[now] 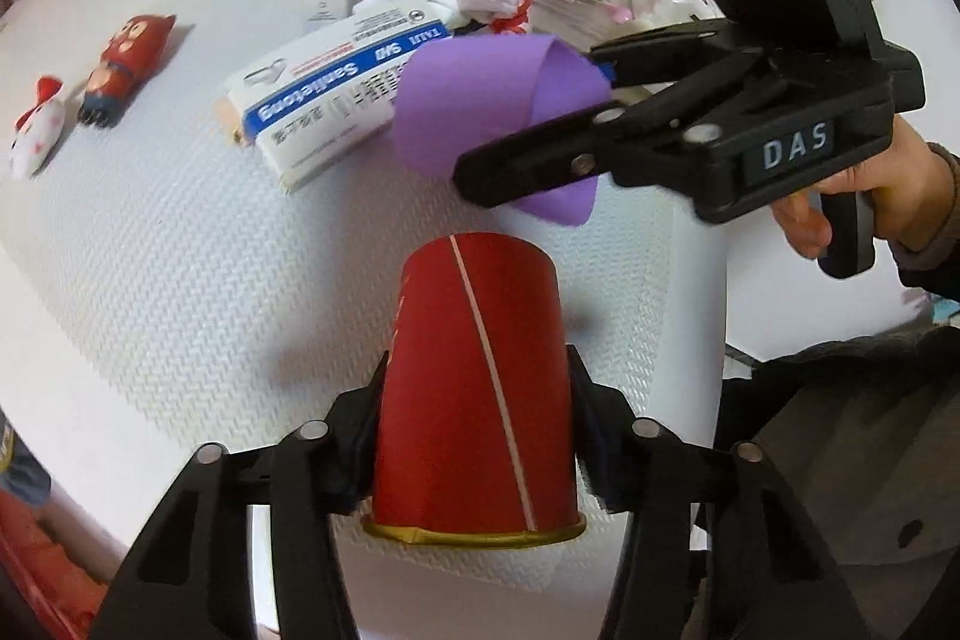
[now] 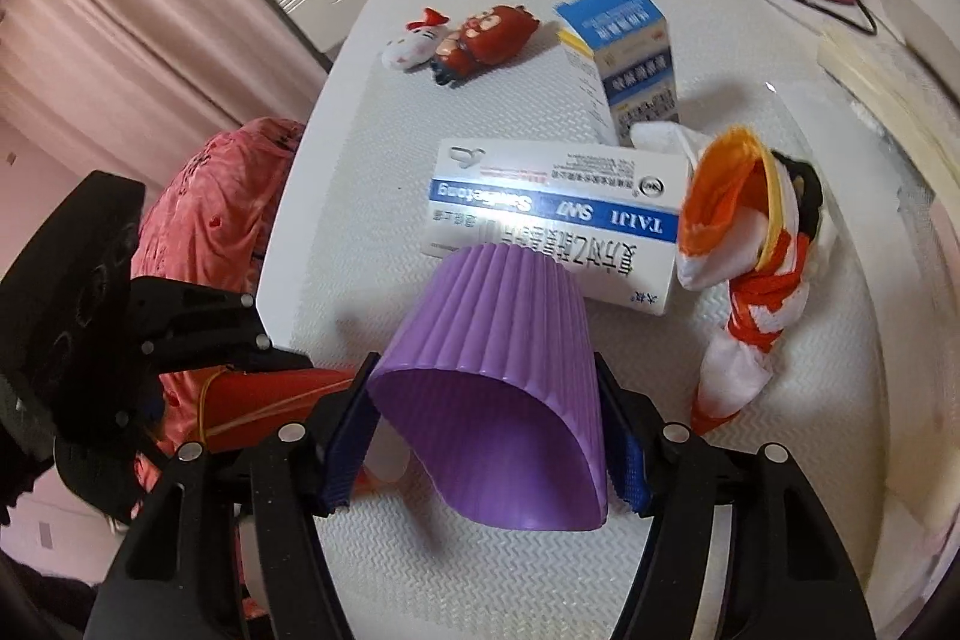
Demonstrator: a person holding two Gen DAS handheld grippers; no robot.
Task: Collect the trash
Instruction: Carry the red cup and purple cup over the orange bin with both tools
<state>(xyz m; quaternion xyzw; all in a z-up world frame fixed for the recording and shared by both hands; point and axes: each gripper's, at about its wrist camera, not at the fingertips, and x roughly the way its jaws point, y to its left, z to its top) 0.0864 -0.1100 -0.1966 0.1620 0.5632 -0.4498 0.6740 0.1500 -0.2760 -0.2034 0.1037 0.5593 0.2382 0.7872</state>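
Currently: left gripper (image 1: 474, 436), jaws clamping red cup (image 1: 474, 382) above surface (image 1: 168, 280); right gripper (image 2: 489, 436), jaws squeezing purple cup (image 2: 498, 400); risk: thin walls buckling, cups slipping.

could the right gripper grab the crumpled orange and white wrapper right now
Probably not yet: the right gripper is already shut on the purple cup, so its jaws are full. The wrapper itself lies uncovered on the table, just right of the cup.

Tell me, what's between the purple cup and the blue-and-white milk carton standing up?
The flat white medicine box lies between the purple cup and the upright carton. The right wrist view shows it best.
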